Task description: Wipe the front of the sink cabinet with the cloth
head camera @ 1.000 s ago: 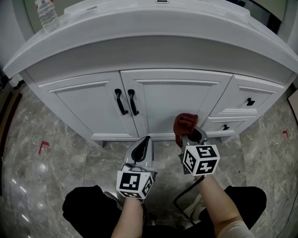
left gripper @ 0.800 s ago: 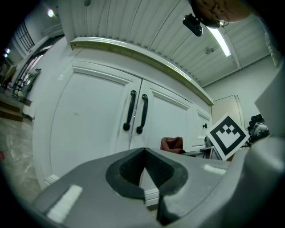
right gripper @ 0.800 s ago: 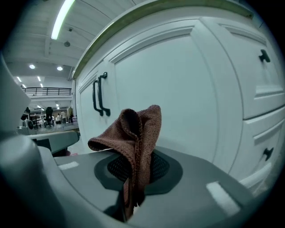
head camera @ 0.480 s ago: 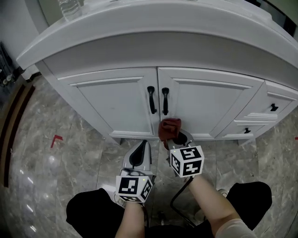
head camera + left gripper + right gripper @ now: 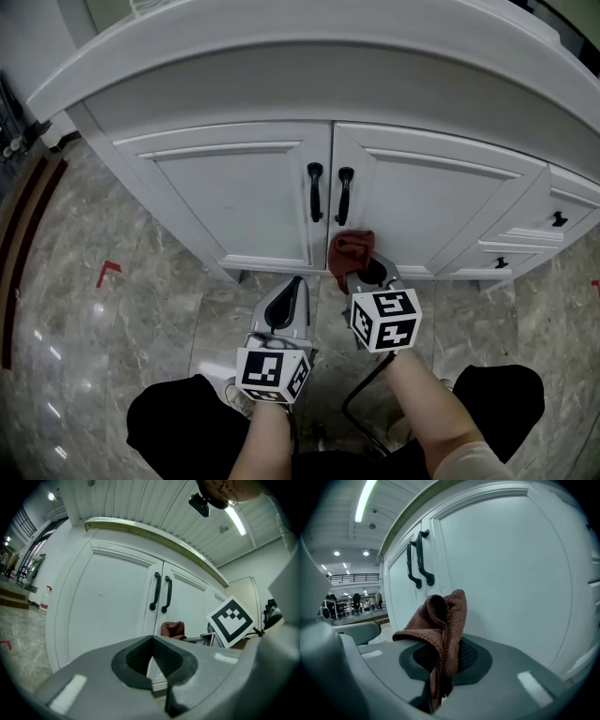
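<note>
Fingers (image 5: 501,665) of the right gripper (image 5: 440,665) clamped tight on a rust-brown cloth (image 5: 443,620), bunched into a folded peak standing up out of the jaws. Cloth low on the cabinet (image 5: 234,197) front, just below the paired black handles (image 5: 315,192) and a shade to their right, over the bottom of the right door (image 5: 422,206); touching the panel or just short of it, impossible to say. Left gripper (image 5: 292,286) below the handles and slightly to their left, beside the right one but apart from it, fingers pressed together with nothing between them, tips aimed at the foot of the doors. Marker cube (image 5: 385,320) on the right gripper, tilted, nearer the camera than the cloth; a second cube (image 5: 272,372) on the left gripper, lower again. Bare forearms (image 5: 427,403) behind both cubes, dark trousers (image 5: 178,422) to either side, a dark cable (image 5: 361,398) looping down under the right arm. Above the handles, a pale countertop (image 5: 281,56) overhanging the doors in a broad curve. Well right of the handles, two drawers with small black knobs (image 5: 560,219). Well left of the handles and lower, a red tape mark (image 5: 108,273) on the grey marble floor (image 5: 141,328).
</note>
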A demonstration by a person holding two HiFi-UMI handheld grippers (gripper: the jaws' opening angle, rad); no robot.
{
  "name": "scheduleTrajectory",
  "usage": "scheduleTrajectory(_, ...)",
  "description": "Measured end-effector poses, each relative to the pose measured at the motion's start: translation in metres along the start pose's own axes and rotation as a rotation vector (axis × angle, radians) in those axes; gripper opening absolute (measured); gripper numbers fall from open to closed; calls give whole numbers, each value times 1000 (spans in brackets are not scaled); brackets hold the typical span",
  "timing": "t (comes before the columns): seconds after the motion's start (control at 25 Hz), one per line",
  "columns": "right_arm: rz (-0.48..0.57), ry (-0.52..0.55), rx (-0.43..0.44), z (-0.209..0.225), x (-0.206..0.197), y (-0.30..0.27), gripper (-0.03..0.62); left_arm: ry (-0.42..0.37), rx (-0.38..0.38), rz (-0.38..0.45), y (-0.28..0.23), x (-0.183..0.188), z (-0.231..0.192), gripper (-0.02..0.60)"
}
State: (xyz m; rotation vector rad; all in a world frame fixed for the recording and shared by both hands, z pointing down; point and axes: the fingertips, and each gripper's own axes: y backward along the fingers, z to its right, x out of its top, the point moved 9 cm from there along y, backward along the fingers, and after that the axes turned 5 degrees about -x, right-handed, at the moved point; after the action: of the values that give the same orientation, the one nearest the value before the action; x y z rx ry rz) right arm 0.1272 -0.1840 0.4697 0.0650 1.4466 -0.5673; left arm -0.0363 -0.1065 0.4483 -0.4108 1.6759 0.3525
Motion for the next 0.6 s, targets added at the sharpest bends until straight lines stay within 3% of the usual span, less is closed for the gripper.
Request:
scheduleTrajectory(0.24, -1, -5, -71, 35, -2, 14, 80, 43, -42, -7, -17, -8, 22, 1)
scheduleTrajectory(0.6, 2, -13, -153, 89, -3, 44, 80, 34, -127, -19, -46, -15, 63, 1)
